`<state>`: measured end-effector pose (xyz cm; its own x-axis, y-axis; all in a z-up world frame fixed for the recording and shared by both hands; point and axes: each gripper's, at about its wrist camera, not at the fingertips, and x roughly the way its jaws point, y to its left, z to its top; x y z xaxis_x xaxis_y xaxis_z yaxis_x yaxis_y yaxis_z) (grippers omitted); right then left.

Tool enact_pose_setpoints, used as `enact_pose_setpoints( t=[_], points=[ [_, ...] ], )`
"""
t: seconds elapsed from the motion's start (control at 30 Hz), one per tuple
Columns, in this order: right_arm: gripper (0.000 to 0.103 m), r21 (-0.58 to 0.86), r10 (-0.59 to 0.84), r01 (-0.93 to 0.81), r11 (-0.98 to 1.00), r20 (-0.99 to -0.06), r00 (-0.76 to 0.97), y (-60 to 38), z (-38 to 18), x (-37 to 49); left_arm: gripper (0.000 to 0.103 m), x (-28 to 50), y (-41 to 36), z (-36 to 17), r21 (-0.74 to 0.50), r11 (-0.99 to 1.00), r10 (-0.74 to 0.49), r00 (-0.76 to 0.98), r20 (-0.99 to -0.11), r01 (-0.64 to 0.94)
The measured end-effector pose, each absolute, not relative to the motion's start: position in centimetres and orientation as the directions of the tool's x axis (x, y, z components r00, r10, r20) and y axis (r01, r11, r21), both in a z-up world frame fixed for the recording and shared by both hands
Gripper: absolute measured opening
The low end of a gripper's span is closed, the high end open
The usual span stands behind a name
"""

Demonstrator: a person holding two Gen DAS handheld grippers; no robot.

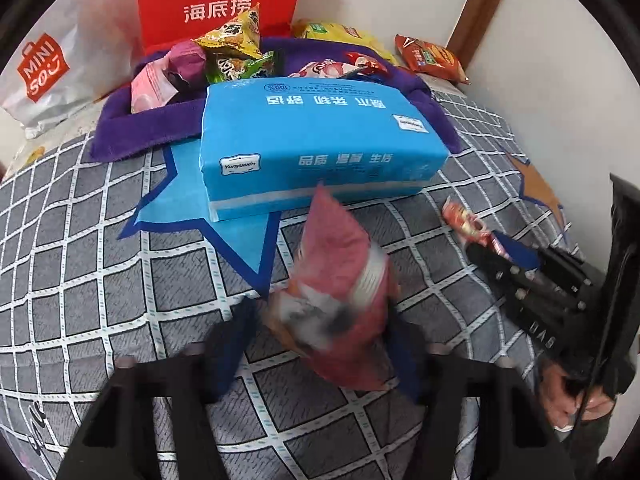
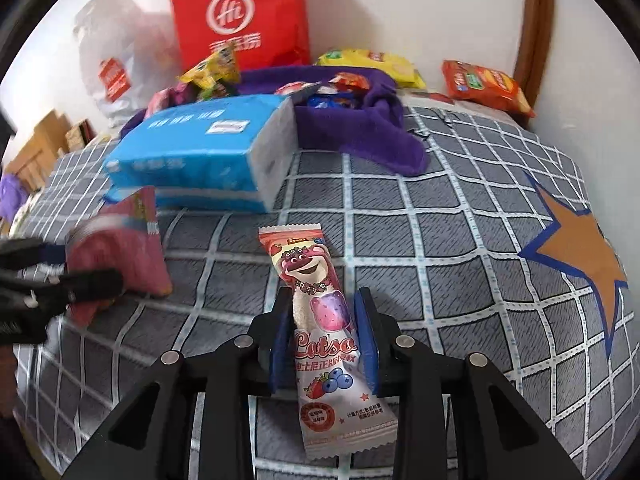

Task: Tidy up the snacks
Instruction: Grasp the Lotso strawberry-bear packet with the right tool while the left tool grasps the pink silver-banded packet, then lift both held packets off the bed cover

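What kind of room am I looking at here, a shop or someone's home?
Most likely a home bedroom. The snacks lie on a bed with a grey checked star-print sheet, a wooden headboard post stands against the white wall, and shopping bags, one a red paper bag, lean in the corner beside a blue tissue pack.

The red bag (image 1: 218, 0) reads "Hi", the white bag (image 1: 44, 68) "MINISO", the blue pack (image 1: 320, 136) "Yunyuexin", the snack wrapper (image 2: 324, 344) "Lotso".

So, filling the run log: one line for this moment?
left gripper: shut on pink snack bag | right gripper: Lotso bar between fingers
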<state>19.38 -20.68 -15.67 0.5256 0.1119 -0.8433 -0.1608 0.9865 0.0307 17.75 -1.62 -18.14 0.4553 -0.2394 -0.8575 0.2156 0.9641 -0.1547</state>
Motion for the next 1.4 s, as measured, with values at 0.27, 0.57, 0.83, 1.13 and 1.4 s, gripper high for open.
enact_pose_setpoints(
  t=[0.27, 0.57, 0.83, 1.13, 1.4],
  points=[
    [0.028, 0.134, 0.17, -0.106, 0.985, -0.83, 0.531, -22.0, -15.8, 20.9, 0.044, 16.9, 2.2, -16.9, -0.135, 0.98, -0.194, 0.535, -0.823, 0.147],
    [0.028, 0.144, 0.177, -0.102, 0.984, -0.824, 0.538, -21.9, -15.9, 21.0, 0.048, 16.0, 2.8, -19.2, -0.126, 0.982, -0.184, 0.595, -0.782, 0.138],
    [0.027, 0.209, 0.216, -0.075, 0.975, -0.814, 0.539, -22.9, -16.0, 21.0, 0.053, 15.8, 0.9, -19.3, -0.012, 0.991, -0.093, 0.615, -0.783, 0.135],
    [0.027, 0.065, 0.109, -0.101, 0.993, -0.839, 0.533, -21.3, -15.8, 21.0, 0.053, 15.8, 2.1, -19.1, -0.101, 0.986, -0.161, 0.613, -0.774, 0.132],
    [0.029, 0.046, 0.102, -0.119, 0.992, -0.844, 0.527, -21.1, -15.7, 20.9, 0.059, 15.7, 1.6, -19.1, -0.08, 0.986, -0.151, 0.606, -0.781, 0.143]
  ],
)
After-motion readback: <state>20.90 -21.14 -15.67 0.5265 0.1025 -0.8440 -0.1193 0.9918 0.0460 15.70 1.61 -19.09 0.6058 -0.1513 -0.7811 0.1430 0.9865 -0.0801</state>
